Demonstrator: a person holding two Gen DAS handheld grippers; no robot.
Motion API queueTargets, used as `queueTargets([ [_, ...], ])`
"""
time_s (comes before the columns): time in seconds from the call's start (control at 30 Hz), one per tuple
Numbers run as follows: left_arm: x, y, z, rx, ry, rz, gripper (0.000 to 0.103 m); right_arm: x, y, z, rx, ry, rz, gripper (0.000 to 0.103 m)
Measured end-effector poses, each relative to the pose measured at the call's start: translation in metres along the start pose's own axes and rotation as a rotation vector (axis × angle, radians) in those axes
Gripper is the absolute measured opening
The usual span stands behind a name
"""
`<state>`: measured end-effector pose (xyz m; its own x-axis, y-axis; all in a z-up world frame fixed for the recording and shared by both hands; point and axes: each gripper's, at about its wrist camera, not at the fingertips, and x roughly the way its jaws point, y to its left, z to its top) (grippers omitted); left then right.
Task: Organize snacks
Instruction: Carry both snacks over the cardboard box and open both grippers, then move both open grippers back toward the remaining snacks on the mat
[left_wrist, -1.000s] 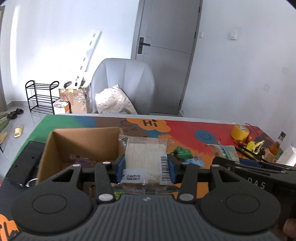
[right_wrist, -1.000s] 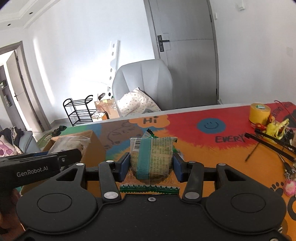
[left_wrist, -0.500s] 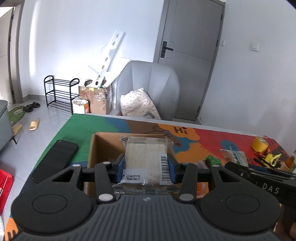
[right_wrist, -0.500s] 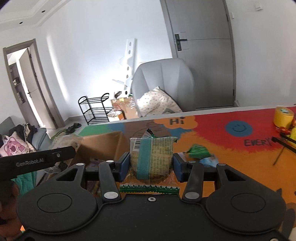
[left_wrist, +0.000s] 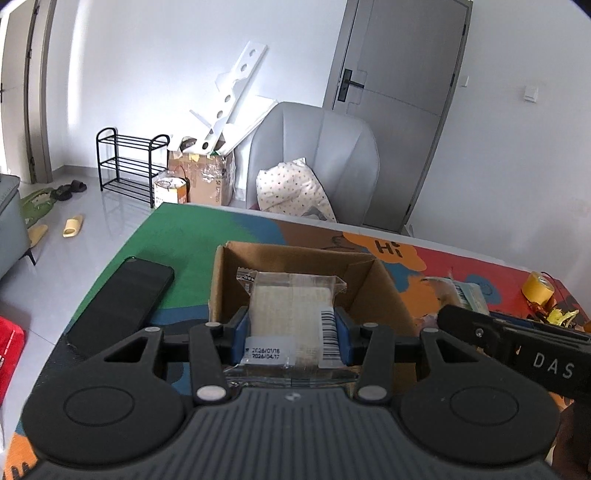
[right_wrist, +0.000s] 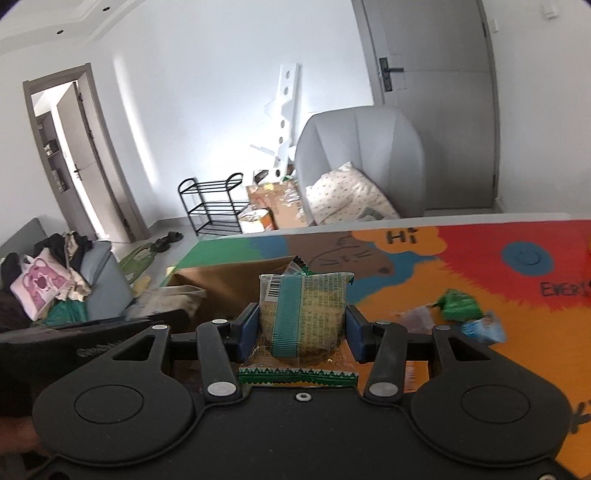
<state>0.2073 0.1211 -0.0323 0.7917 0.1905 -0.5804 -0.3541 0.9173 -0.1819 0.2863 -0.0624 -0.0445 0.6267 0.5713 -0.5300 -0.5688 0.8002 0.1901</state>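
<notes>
My left gripper (left_wrist: 291, 341) is shut on a clear-wrapped pale snack pack (left_wrist: 290, 314) and holds it over the open cardboard box (left_wrist: 384, 291). My right gripper (right_wrist: 300, 338) is shut on a green-striped cake packet (right_wrist: 303, 317), held just right of the box (right_wrist: 229, 280). The right gripper's body (left_wrist: 517, 354) shows at the right of the left wrist view. The left gripper's body (right_wrist: 74, 339) shows at the left of the right wrist view. A green wrapped snack (right_wrist: 458, 304) and a blue-white one (right_wrist: 484, 330) lie on the table.
A black phone (left_wrist: 122, 302) lies left of the box on the colourful table mat (left_wrist: 177, 243). A yellow tape roll (left_wrist: 537, 291) and small clutter sit at the far right. A grey armchair (left_wrist: 314, 158) stands behind the table.
Both grippers have swung left, each with its snack held. The left one now sits over the box's opening and the right one has come close beside the box.
</notes>
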Motion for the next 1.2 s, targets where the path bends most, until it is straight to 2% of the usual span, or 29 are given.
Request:
queueTargets([
  [0.17, 0.014, 0.006, 0.001, -0.012, 0.013, -0.024, 0.046, 0.010, 0.009, 0.001, 0.000, 0.021, 0.013, 0.047],
  [0.3, 0.010, 0.008, 0.004, -0.004, -0.022, -0.026, 0.049, 0.021, 0.012, 0.003, -0.002, 0.033, 0.010, 0.047],
  [0.47, 0.007, 0.016, 0.008, -0.021, -0.027, -0.017, 0.050, 0.030, 0.017, 0.008, 0.000, 0.026, 0.032, 0.047],
  [0.5, 0.007, 0.018, 0.008, -0.025, -0.023, -0.012, 0.051, 0.030, 0.019, 0.009, 0.003, 0.020, 0.042, 0.048],
  [0.53, 0.007, 0.019, 0.009, -0.028, -0.020, -0.009, 0.052, 0.030, 0.019, 0.011, 0.009, 0.014, 0.055, 0.055],
  [0.6, 0.005, 0.021, 0.007, -0.029, -0.017, -0.010, 0.054, 0.027, 0.018, 0.012, 0.015, -0.001, 0.061, 0.062],
  [0.8, -0.002, 0.018, 0.006, -0.034, -0.007, 0.007, 0.074, 0.010, 0.005, 0.012, 0.036, -0.007, 0.029, 0.062],
  [1.07, -0.014, 0.006, 0.005, -0.025, 0.006, -0.005, 0.083, -0.013, -0.016, 0.008, 0.067, -0.007, -0.012, 0.063],
  [1.2, -0.020, -0.003, 0.004, -0.005, -0.002, -0.004, 0.091, -0.026, -0.022, 0.005, 0.070, -0.012, -0.028, 0.068],
])
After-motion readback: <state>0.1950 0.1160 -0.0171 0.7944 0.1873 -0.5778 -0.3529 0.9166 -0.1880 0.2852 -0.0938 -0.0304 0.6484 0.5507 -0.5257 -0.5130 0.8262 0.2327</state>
